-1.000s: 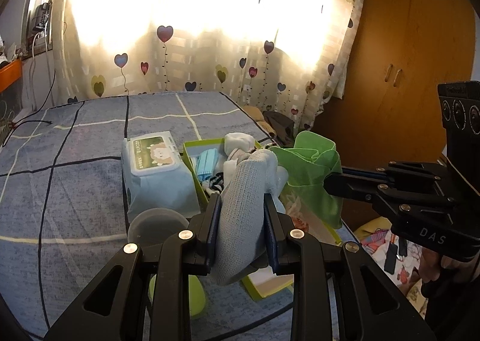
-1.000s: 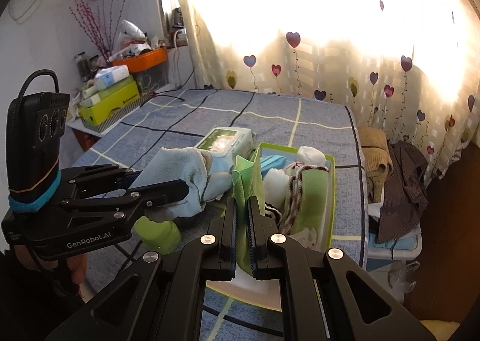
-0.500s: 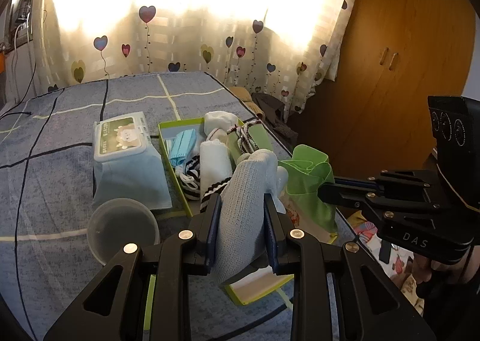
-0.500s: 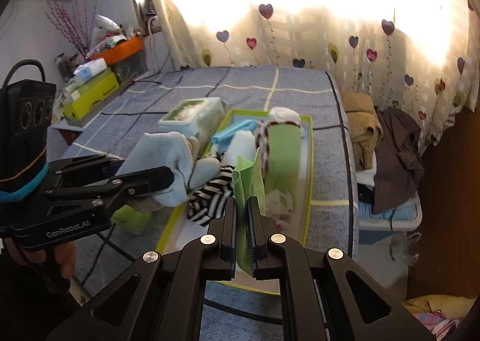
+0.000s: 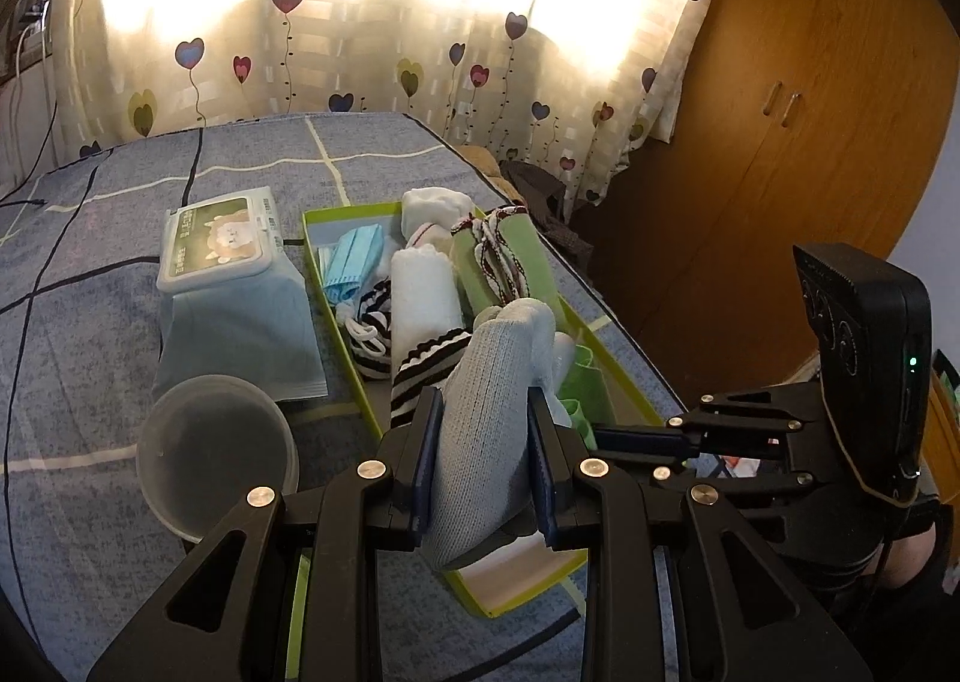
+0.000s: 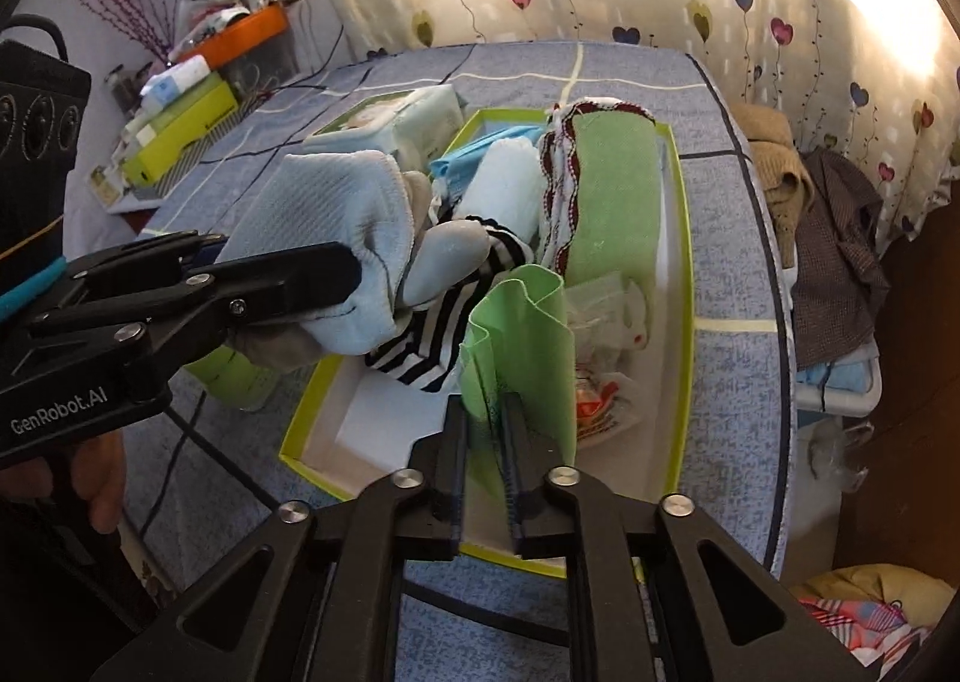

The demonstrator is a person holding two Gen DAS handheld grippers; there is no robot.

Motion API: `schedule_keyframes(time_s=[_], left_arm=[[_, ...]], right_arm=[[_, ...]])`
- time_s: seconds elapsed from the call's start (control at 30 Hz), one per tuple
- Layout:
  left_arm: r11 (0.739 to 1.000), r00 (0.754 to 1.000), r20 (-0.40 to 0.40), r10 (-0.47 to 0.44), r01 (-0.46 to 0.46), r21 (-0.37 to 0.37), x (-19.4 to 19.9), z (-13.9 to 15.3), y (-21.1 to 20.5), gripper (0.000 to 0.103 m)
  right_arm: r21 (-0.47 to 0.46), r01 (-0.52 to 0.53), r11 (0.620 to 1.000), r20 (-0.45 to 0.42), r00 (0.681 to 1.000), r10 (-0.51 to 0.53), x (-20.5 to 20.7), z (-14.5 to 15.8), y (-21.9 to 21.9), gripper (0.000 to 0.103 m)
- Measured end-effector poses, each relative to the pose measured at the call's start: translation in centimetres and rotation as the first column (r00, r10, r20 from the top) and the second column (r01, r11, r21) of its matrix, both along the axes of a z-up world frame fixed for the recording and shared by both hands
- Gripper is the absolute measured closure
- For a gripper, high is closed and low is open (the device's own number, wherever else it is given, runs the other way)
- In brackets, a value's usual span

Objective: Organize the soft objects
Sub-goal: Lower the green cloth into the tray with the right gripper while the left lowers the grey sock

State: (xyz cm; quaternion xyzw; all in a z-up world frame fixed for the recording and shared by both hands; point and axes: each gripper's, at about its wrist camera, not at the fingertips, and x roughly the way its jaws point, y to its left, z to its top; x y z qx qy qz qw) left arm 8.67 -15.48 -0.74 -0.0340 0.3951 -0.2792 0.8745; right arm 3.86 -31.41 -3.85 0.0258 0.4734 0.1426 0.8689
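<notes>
My left gripper (image 5: 486, 412) is shut on a pale blue sock (image 5: 489, 358), held just above the near end of the lime-green tray (image 5: 336, 286). From the right wrist view that sock (image 6: 336, 202) hangs over a striped sock (image 6: 444, 346). My right gripper (image 6: 486, 403) is low over the tray's (image 6: 681, 238) near end. Its jaws are opening, and a folded green cloth (image 6: 522, 334) stands loosely between them with its lower edge in the tray. A rolled green towel (image 6: 612, 202), a white roll (image 5: 420, 292) and blue masks (image 5: 351, 259) lie in the tray.
A wet-wipes pack (image 5: 222, 244) and a clear plastic bowl (image 5: 216, 448) sit left of the tray on the blue checked bed cover. Clothes (image 6: 834, 226) are piled off the bed's right edge. Boxes (image 6: 180, 123) crowd a side table; a wardrobe (image 5: 810, 111) stands beyond.
Both grippers have sunk toward the tray. The right gripper's jaws, shut tight on the green cloth before, now stand apart around it. The left still holds the sock.
</notes>
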Motion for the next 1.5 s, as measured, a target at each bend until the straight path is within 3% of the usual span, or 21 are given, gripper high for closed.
schedule_keyframes(time_s=[0.07,0.17,0.5,0.7,0.9,1.5], left_arm=[[1.0,1.0,-0.002,-0.002,0.002,-0.004,0.0,0.0,0.0,0.075],[1.0,1.0,-0.003,-0.006,0.006,-0.013,0.0,-0.1,0.2,0.075],[0.997,0.997,0.012,-0.081,0.081,-0.02,-0.9,-0.1,-0.9,0.075],[0.993,0.993,-0.043,-0.114,0.115,0.001,-0.6,-1.5,-1.9,0.075],[0.995,0.994,-0.053,-0.098,0.099,0.028,-0.6,-2.0,-1.9,0.066],[0.999,0.999,0.034,-0.033,0.032,0.033,-2.4,0.3,-0.1,0.066]], right_arm=[[0.009,-0.004,1.0,0.003,1.0,0.004,-0.1,0.2,0.1,0.071],[0.005,-0.019,1.0,0.018,1.0,0.019,-0.6,0.8,0.4,0.066],[0.0,0.032,1.0,0.073,0.997,-0.032,-1.9,2.7,-1.2,0.066],[0.008,0.048,0.999,0.07,0.996,-0.049,-1.9,2.7,-1.7,0.066],[0.009,0.035,0.999,0.069,0.997,-0.036,-1.9,2.6,-1.2,0.066],[-0.008,0.05,0.999,0.093,0.994,-0.049,-3.0,3.4,-0.4,0.066]])
